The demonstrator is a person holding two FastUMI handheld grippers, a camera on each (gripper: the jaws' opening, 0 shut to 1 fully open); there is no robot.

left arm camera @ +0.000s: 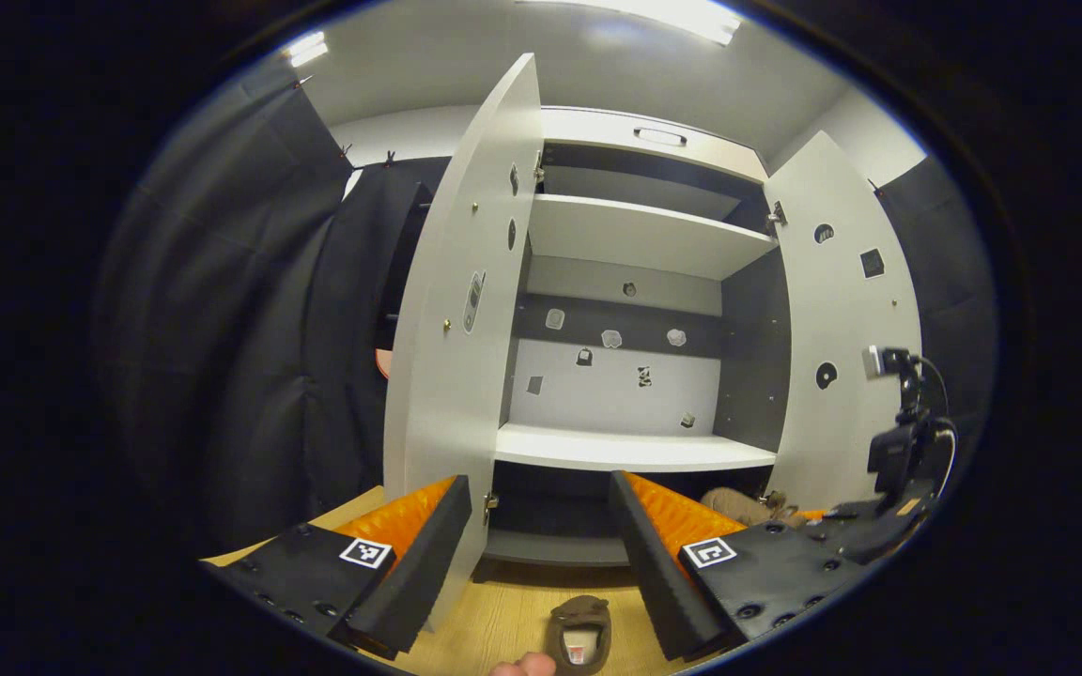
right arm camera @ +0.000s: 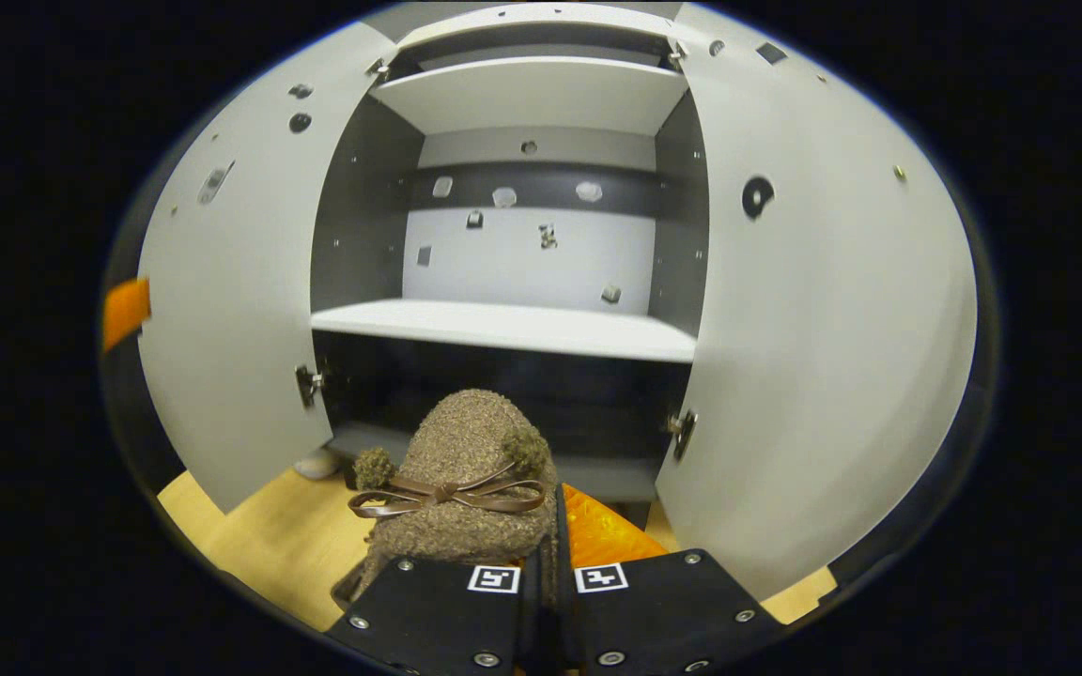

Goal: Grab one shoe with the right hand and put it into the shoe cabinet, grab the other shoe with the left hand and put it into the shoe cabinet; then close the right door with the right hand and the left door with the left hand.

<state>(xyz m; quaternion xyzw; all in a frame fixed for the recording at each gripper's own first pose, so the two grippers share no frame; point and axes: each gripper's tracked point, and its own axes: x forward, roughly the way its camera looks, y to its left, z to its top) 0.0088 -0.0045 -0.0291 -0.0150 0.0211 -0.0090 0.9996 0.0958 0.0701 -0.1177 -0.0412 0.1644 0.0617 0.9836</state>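
Note:
A brown fuzzy shoe with a bow (right arm camera: 466, 460) is pinched at its heel edge in my right gripper (right arm camera: 550, 545), just above the floor in front of the cabinet's dark bottom compartment (right arm camera: 503, 390). The other brown shoe (left arm camera: 580, 634) lies on the wooden floor below my left gripper (left arm camera: 538, 481), which is open with nothing between its fingers. In the left gripper view the held shoe (left arm camera: 738, 507) and the right gripper's rig (left arm camera: 893, 460) show low on the right. Both cabinet doors stand wide open: the left door (left arm camera: 461, 310) and the right door (left arm camera: 846, 319).
A white shelf (right arm camera: 503, 327) spans the cabinet at mid height, with another shelf (left arm camera: 640, 235) above it. The open doors (right arm camera: 231, 310) (right arm camera: 813, 329) flank the opening on both sides. A fingertip (left arm camera: 522, 667) shows at the bottom edge beside the floor shoe. Black cloth hangs on the left.

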